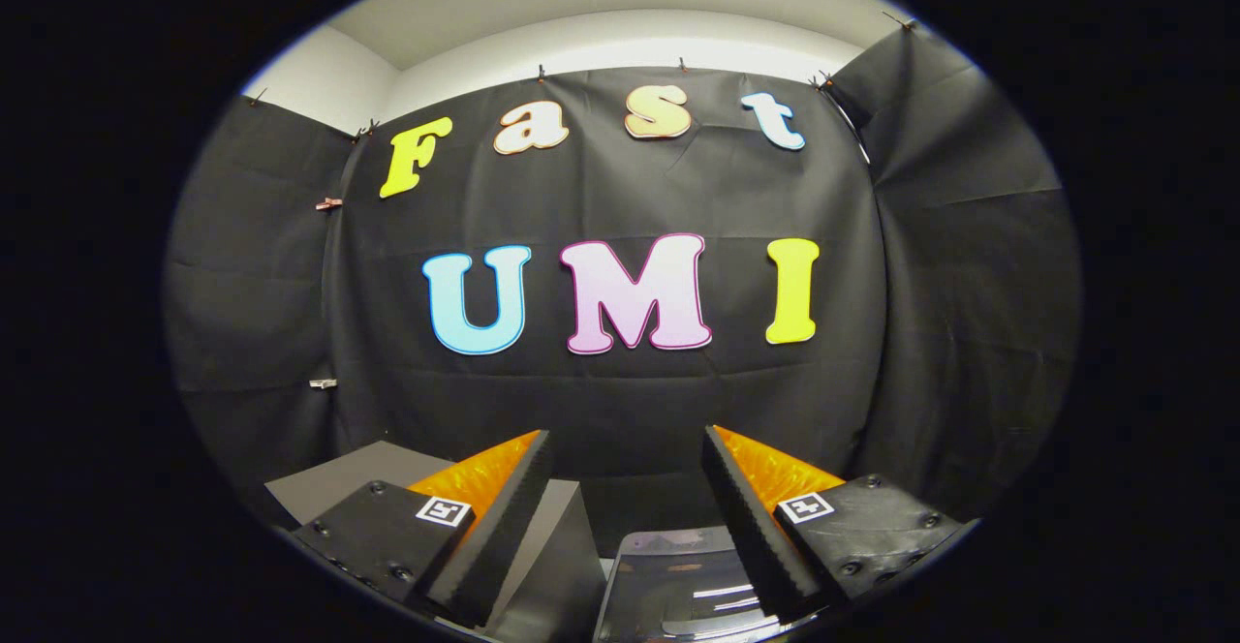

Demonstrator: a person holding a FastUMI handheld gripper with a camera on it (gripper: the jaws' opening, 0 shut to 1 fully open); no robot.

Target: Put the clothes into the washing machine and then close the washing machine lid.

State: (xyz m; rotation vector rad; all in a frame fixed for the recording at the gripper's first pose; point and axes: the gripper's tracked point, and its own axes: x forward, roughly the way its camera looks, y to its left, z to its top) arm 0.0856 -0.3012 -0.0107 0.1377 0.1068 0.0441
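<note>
The gripper is held level, its fingers spread wide with nothing between them. Low between the fingers lies a glossy dark panel, likely the washing machine's lid seen from above, apparently shut. A grey surface sits to the left. Tipping the gripper downward would help, to bring lid and clothes into sight before reaching.

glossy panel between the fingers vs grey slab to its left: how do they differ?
1. The glossy panel mirrors light streaks; the grey slab is matte.
2. The panel is dark, the slab paler.
3. The panel has rounded corners, the slab sharp ones.
4. The panel lies between the open, empty gripper's fingers; the slab runs behind one finger.
Both sit low, by the fingers.
</note>
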